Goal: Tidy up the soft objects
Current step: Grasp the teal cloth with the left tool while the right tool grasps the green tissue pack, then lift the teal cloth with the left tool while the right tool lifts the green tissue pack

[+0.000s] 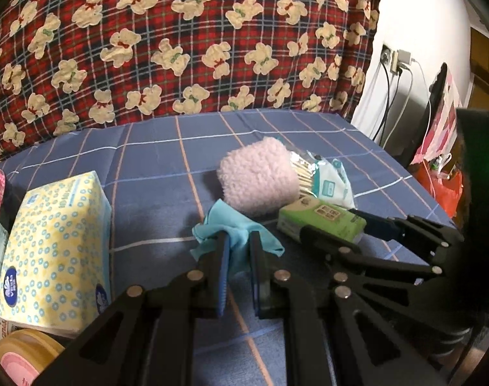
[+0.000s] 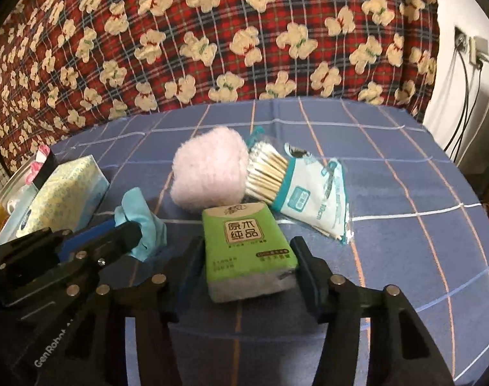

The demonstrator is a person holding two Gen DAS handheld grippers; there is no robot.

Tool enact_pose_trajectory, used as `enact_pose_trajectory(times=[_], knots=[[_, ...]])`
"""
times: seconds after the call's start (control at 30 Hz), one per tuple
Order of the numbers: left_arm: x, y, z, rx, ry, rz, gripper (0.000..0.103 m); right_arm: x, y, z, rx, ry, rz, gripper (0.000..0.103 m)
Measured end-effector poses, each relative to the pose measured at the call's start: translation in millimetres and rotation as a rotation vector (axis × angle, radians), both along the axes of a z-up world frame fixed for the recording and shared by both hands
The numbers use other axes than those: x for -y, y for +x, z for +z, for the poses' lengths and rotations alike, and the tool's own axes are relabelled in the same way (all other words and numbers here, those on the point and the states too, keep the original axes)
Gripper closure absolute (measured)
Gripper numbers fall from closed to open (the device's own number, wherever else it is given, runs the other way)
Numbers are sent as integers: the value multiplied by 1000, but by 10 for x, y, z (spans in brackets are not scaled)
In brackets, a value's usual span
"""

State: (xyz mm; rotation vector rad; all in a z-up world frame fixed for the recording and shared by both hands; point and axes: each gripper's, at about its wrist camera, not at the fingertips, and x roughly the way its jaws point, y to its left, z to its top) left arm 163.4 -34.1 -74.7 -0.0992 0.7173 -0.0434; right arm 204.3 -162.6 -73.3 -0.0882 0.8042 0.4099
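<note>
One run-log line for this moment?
left gripper: shut on teal cloth | right gripper: open, jaws either side of green tissue pack, not closed

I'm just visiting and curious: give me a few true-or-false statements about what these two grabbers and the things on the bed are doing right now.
1. The left gripper pinches a blue cloth. True.
2. The right gripper is clamped tight on the green tissue pack. False: its fingers stand open on either side of the pack.
3. The pink fluffy ball lies beside the bag of cotton swabs. True.
4. The yellow tissue box sits on top of the green pack. False: it lies apart, far to the left.
</note>
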Motion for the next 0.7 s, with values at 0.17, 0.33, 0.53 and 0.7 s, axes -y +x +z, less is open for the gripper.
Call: enact_pose_trajectory(times=[0.17, 0.33, 0.53, 0.7], knots=[[31, -63, 32, 29, 21, 0, 93, 49, -55, 68, 36, 61, -37, 50], [29, -100, 61, 52, 29, 2, 93, 70, -76, 108, 56, 77, -50, 51], [1, -111, 69, 57, 18, 8, 93, 84, -168, 184, 117, 80, -56, 51], [2, -156, 90, 75, 25, 7, 93, 141, -248, 247, 162, 125, -67, 51]])
